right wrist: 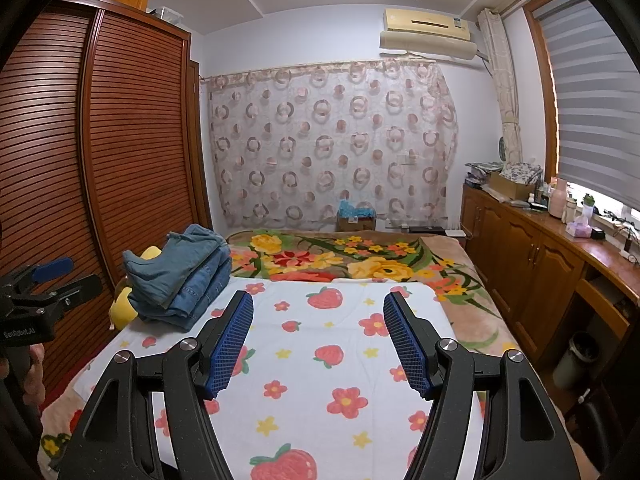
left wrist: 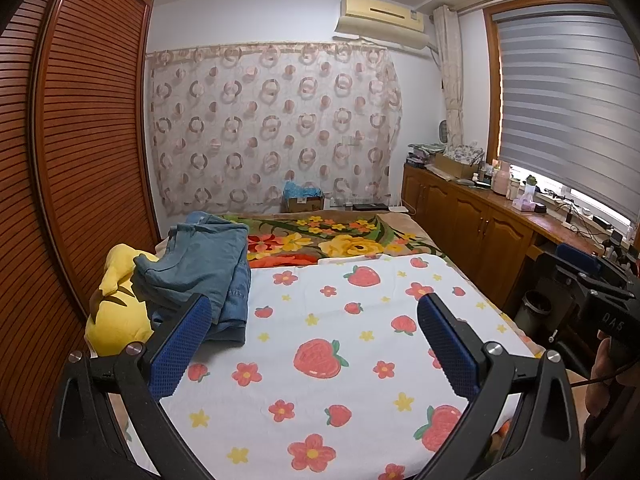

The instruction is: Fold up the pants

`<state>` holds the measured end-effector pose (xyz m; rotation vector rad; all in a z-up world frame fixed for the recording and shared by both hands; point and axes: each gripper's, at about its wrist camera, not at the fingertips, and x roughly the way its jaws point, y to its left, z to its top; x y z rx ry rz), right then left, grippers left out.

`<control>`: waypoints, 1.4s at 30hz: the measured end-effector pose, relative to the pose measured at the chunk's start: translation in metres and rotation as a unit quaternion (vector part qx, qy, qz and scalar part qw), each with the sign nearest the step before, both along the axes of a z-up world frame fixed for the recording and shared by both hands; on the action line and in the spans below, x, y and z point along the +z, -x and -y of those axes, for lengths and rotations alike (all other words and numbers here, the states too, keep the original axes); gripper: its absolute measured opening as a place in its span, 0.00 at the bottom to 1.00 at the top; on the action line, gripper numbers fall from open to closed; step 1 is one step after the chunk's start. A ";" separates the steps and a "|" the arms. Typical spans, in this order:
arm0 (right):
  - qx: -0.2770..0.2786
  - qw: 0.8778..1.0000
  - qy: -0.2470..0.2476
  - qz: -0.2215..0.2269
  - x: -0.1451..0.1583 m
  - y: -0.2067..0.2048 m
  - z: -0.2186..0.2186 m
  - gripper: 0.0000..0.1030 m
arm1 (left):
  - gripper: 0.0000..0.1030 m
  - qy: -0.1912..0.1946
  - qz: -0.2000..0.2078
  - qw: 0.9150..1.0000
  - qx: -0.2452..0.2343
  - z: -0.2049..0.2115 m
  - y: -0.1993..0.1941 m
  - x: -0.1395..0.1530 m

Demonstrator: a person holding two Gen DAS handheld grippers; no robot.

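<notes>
A pile of blue denim pants (left wrist: pixel 200 272) (right wrist: pixel 182 280) lies at the left edge of the bed, partly on a yellow plush toy (left wrist: pixel 116 308) (right wrist: pixel 122 306). My left gripper (left wrist: pixel 316 304) stands open above the strawberry-print sheet (left wrist: pixel 340 340), its left pad beside the pile's near edge, with nothing between the blue pads. My right gripper (right wrist: pixel 319 300) is also open and empty over the same sheet (right wrist: pixel 320 360), to the right of the pile. Each gripper shows at the edge of the other's view.
A slatted wooden wardrobe (left wrist: pixel 80 140) stands close along the bed's left side. A floral blanket (right wrist: pixel 340 258) covers the far half of the bed. Wooden cabinets (right wrist: pixel 532 264) with cluttered tops line the right wall, with a bin (right wrist: pixel 578 360) on the floor beside them.
</notes>
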<state>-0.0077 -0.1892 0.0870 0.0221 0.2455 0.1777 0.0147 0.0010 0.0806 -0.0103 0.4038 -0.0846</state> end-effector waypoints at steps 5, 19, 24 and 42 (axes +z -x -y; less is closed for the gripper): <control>0.001 1.000 0.000 0.000 0.000 0.001 0.000 0.68 | 1.00 0.000 0.000 1.000 0.001 0.002 -0.001 0.000; 0.004 1.000 0.002 0.000 -0.001 -0.001 0.002 0.68 | 1.00 -0.001 0.000 1.000 0.001 0.000 -0.001 0.001; 0.004 1.000 0.003 0.000 -0.001 -0.001 0.002 0.68 | 1.00 0.000 -0.001 1.000 0.001 0.000 -0.001 0.001; 0.003 1.000 0.002 0.001 -0.002 0.000 0.002 0.68 | 1.00 0.000 -0.001 1.000 0.001 -0.001 -0.001 0.003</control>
